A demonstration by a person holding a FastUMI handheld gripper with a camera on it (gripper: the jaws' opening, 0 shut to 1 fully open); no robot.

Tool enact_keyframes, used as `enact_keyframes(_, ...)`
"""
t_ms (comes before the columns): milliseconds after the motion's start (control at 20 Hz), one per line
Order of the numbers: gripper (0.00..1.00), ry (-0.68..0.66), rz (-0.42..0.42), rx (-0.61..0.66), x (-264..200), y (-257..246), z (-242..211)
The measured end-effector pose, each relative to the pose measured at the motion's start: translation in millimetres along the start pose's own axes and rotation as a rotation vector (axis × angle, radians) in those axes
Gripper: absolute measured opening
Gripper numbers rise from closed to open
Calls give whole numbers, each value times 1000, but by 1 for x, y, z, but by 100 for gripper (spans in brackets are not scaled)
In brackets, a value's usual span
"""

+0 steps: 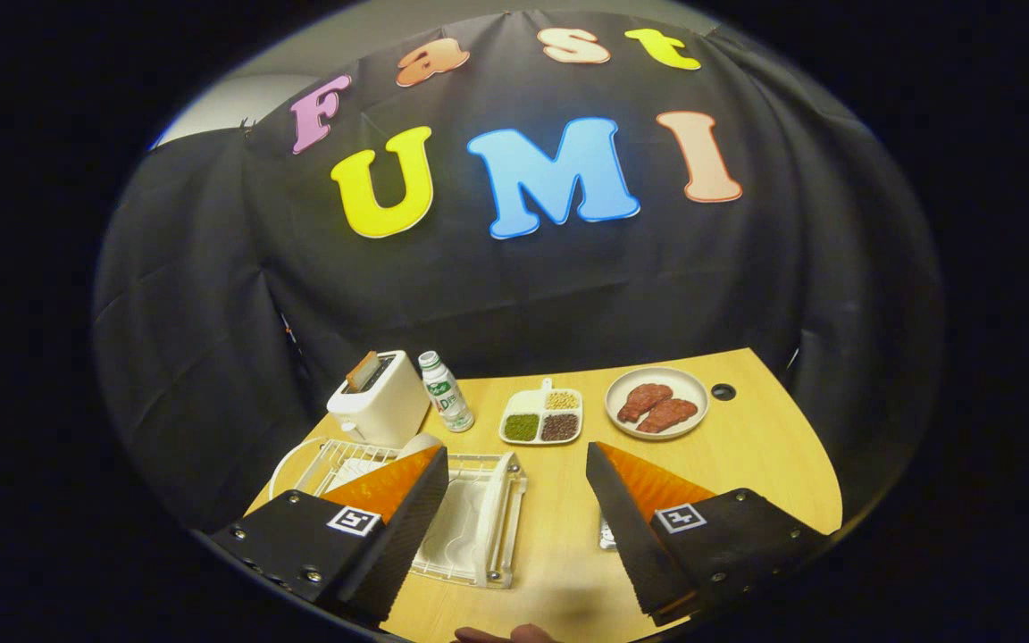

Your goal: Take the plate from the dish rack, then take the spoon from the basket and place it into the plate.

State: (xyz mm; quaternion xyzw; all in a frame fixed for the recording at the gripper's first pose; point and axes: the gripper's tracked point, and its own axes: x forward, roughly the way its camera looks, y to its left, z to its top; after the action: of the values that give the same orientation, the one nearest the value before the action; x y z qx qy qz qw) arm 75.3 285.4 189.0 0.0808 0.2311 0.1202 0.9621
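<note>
My gripper (514, 449) hovers open above the wooden table (747, 455), with nothing between its fingers. Under and just beyond the left finger (389, 500) lies the white wire dish rack (479, 509) with its drip tray. A white plate (285, 466) stands in the rack's left end; only its curved rim shows, and the finger hides the rest. A small metallic thing (606, 534) peeks out beside the right finger (648, 509); I cannot tell whether it is the basket. The spoon is hidden.
Beyond the rack stand a white toaster (380, 399) and a small bottle (445, 391). Farther right are a divided dish of beans (542, 416) and a plate with meat (657, 403). A cable hole (723, 391) sits near the far edge. A person's fingertip (506, 634) shows below the fingers.
</note>
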Motion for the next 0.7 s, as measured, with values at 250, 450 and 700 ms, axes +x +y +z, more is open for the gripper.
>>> enact_keyframes(250, 96, 212, 81, 32, 28, 52, -33)
enact_keyframes(450, 96, 347, 19, 103, 56, 62, -52)
enact_keyframes(700, 96, 405, -6, 106, 86, 76, -62)
